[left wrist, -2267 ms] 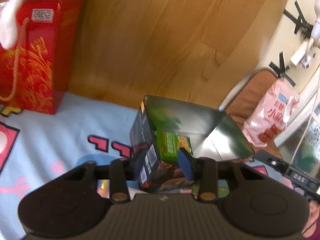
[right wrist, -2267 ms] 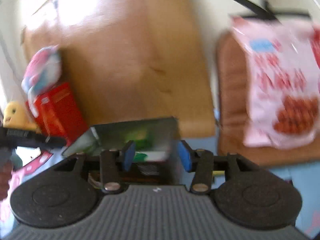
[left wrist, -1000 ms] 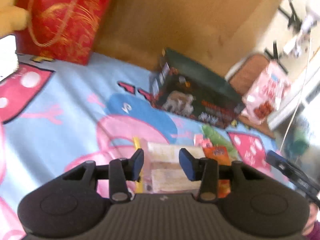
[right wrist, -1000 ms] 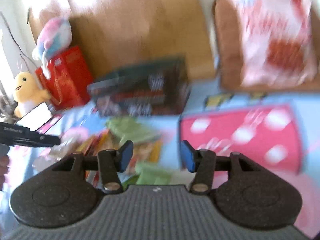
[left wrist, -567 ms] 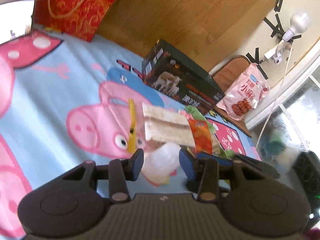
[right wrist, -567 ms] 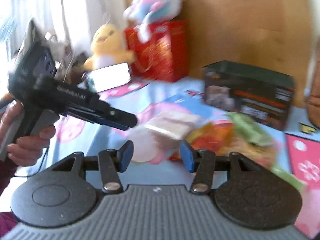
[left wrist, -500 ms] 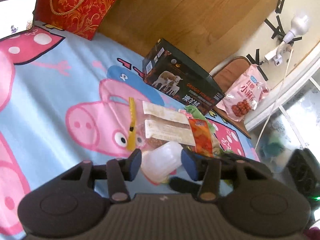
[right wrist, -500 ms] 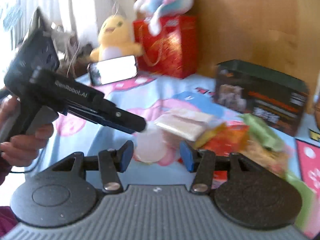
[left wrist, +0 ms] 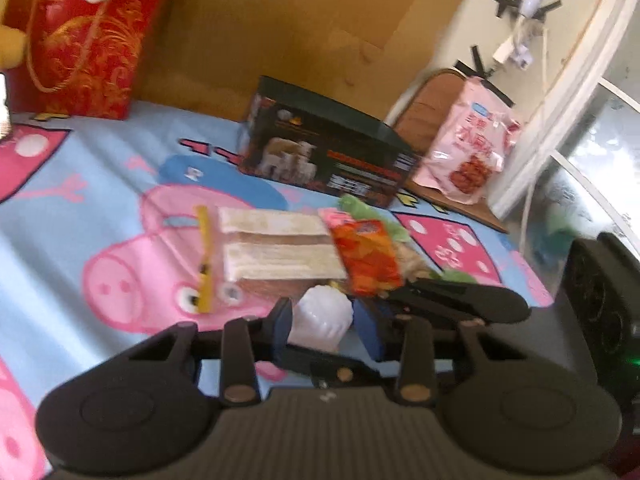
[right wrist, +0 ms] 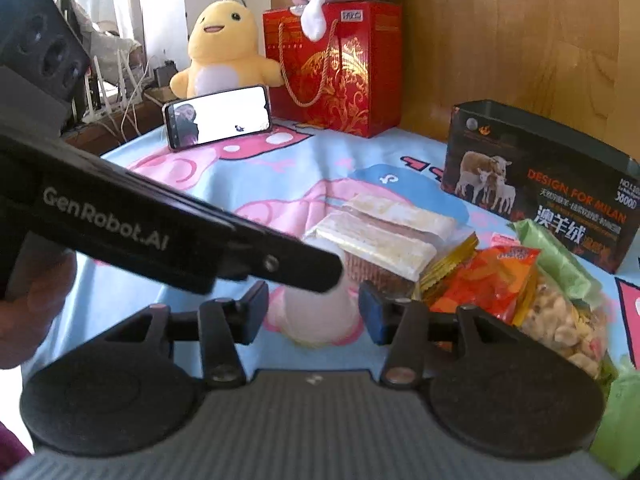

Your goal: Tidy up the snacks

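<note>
Snack pile, lower centre of both views, on a cartoon blanket [right wrist: 312, 168].

1. Jelly cup [left wrist: 320, 316], white and ribbed: between the pads of the left gripper [left wrist: 322, 324], whose jaws have just been closing and stand narrow around it; contact likely, not certain through blur. The right gripper [right wrist: 312, 312] brackets the same cup [right wrist: 316, 312] from the other side, jaws half open, just been closing, holding nothing.
2. Wafer pack [right wrist: 380, 232]: flat, centre, just behind the cup.
3. Orange packet [right wrist: 492, 280] and nut bag [right wrist: 560, 324]: lower right, overlapping.
4. Dark box [right wrist: 536, 184]: upper right, top open, presumably the bin for sorted snacks.
</note>
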The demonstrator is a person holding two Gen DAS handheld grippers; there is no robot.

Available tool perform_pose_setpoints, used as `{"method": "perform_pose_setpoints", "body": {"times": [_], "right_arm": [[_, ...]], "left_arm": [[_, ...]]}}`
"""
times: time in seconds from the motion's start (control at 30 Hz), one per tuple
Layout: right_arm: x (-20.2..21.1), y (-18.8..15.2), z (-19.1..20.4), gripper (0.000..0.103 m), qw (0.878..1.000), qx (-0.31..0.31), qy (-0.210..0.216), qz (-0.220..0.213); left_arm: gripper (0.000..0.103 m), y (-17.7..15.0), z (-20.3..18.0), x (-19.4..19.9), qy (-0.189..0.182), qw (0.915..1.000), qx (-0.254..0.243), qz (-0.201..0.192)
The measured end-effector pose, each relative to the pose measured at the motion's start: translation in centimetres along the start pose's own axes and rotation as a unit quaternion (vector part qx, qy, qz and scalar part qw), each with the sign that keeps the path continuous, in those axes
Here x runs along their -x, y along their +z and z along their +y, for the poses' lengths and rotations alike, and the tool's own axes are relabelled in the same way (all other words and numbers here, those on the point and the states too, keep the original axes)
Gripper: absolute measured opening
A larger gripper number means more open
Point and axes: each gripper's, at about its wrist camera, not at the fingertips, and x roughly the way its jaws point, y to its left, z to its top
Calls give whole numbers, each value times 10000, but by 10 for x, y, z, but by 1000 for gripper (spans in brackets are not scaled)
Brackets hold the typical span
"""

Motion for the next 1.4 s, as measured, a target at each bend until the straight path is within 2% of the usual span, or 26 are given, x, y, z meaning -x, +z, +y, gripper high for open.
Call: {"method": "perform_pose_setpoints", "body": {"times": [0.03,0.13,0.17,0.27,0.33,0.43,0.57,0.63,0.73,0.97,1.1,1.3,1.4], "right_arm": [[2,0,1,47,10000,16,-76,-29],[12,-4,-4,47,9999,-134,-52,-90],[17,-6,-7,47,9997,-182,-90,-123],[35,-15,-18,43,9987,-421,-131,-247],[47,-22,-28,39,9970,-707,-83,-317],[63,-33,-41,34,9934,-1063,-297,-317],[82,-54,-55,36,9875,-1317,-821,-284],[92,-59,-59,36,9861,-1434,-758,-362],[99,-56,-51,36,9889,-1176,-785,-466],[79,-22,-34,37,9944,-508,-516,-771],[48,-9,-33,33,9961,-493,-525,-505],[89,-34,-54,34,9892,-1210,-387,-727],[109,-52,-58,36,9868,-1361,-620,-626]], "left_arm": [[35,-2,-5,0,-11,9999,-115,5],[62,-6,-23,4,-282,9986,-445,-86],[63,-7,-28,7,-389,9978,-517,-147],[63,-6,-37,10,-812,9947,-602,-168],[64,-5,-40,11,-943,9938,-552,-187],[64,-5,-36,12,-812,9959,-336,-222],[64,-5,-14,14,-636,9975,226,-209],[64,-5,0,14,-616,9962,584,-180],[64,-7,13,15,-625,9936,921,-171],[64,-12,19,23,-458,9931,1052,-232],[64,-14,19,29,-440,9934,1030,-239],[64,-13,16,19,-626,9934,958,-69],[64,-13,7,7,-833,9920,945,73]]}}
